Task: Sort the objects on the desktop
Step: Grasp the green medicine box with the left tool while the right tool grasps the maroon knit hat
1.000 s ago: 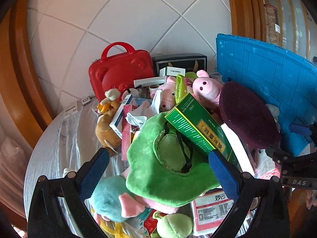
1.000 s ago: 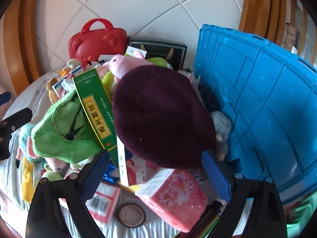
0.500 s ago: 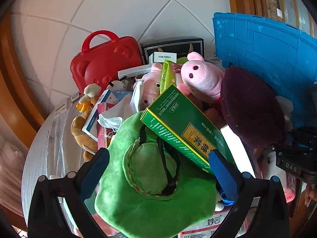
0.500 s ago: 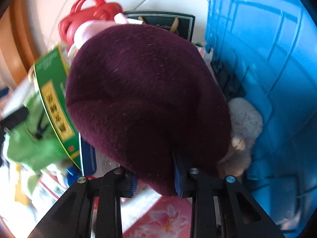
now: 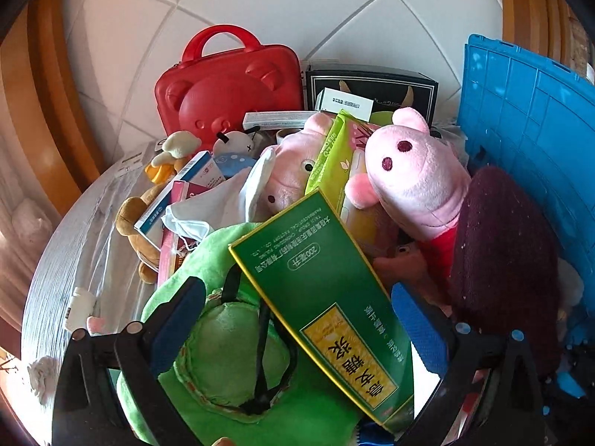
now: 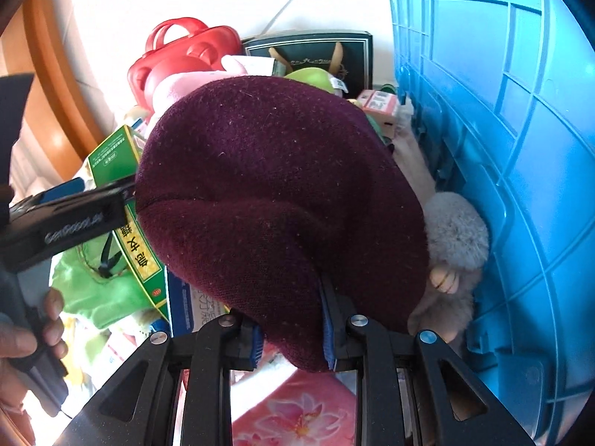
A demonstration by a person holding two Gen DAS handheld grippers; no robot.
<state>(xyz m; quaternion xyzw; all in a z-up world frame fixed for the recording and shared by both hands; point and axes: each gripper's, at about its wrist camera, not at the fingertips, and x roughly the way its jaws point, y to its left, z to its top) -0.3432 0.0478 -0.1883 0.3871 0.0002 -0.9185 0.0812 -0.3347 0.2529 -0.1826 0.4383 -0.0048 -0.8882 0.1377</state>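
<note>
Little open room shows: the blue crate (image 6: 520,148) walls the pile's right edge. The right gripper (image 6: 292,329) is closing narrow, pinching the maroon beret's (image 6: 282,193) near hem. The left gripper (image 5: 297,319) gapes wide astride the green box (image 5: 327,308), whose long axis runs diagonally away over the green hat (image 5: 223,353).

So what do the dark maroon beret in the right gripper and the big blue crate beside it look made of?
Dark maroon beret: looks like felted wool, matte and fuzzy with stray fibres; it folds where the closing right gripper pinches it. Big blue crate: moulded plastic, smooth with a slight sheen and ribbed walls.
</note>
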